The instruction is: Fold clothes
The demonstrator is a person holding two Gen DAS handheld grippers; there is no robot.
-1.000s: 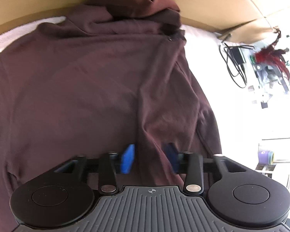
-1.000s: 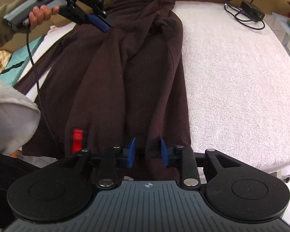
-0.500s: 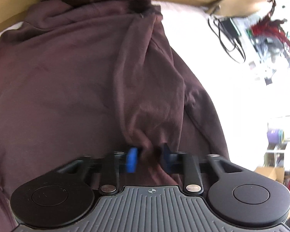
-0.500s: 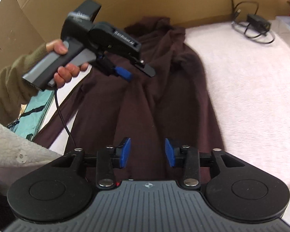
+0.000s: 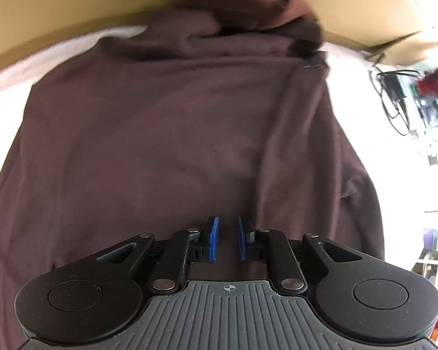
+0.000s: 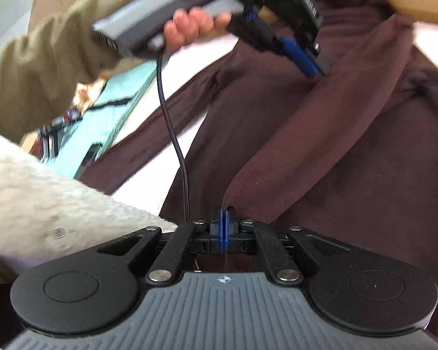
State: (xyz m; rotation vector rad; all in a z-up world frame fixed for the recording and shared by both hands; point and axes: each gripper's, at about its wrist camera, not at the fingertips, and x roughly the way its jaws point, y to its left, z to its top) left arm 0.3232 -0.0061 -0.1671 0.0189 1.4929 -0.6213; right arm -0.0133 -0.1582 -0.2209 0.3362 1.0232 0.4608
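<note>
Across the white bed cover (image 5: 11, 75) lay the dark maroon hoodie (image 5: 166, 134), hood toward the cardboard wall (image 5: 73, 14). No writing on it could be read; the red tag seen a second earlier was out of view. The right gripper (image 6: 222, 227), parted half a second before, was clenched on a raised fold of the hoodie. The left gripper (image 5: 226, 238) had just been narrowing; its pads (image 5: 214, 239) stood apart, not pinching the cloth gathered earlier.
</note>
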